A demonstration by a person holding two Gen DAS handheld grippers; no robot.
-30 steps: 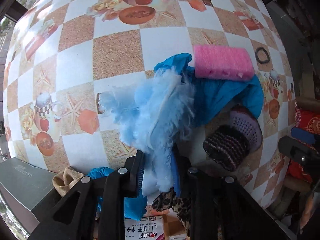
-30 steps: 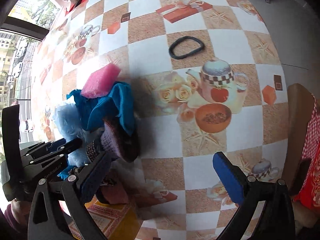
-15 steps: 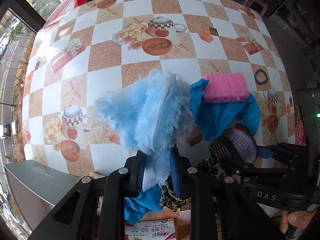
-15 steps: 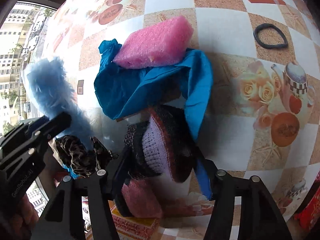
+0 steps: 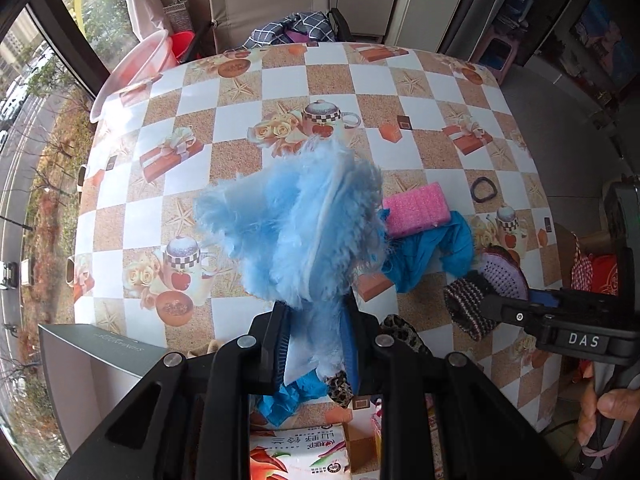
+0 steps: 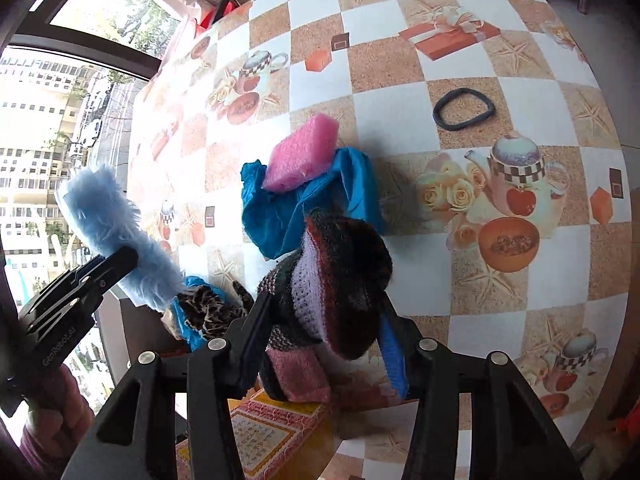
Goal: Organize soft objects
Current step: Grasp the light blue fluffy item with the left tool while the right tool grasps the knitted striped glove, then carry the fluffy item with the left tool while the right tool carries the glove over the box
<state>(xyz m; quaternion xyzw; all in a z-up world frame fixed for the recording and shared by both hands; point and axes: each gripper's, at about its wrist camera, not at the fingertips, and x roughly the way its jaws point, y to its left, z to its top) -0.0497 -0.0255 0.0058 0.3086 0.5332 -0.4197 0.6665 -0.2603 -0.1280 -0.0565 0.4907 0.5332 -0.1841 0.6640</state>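
Round bench (image 5: 240, 92) under a checkered oilcloth printed with teapots and roses; window at 9 o'clock, folding chair (image 5: 264, 12) at 12. Left tool (image 5: 316, 344) was clamped on a pale blue fluffy cloth (image 5: 304, 232), held up off the bench. Right tool (image 6: 324, 332) was clamped on a dark striped knit hat (image 6: 340, 276). At bench centre lay a pink sponge (image 6: 302, 152) resting on a crumpled blue cloth (image 6: 280, 216). A black rubber ring (image 6: 464, 110) sat apart at 2 o'clock of the sponge. Leopard-print fabric (image 6: 208, 304) lay near the bench edge, between the tools.
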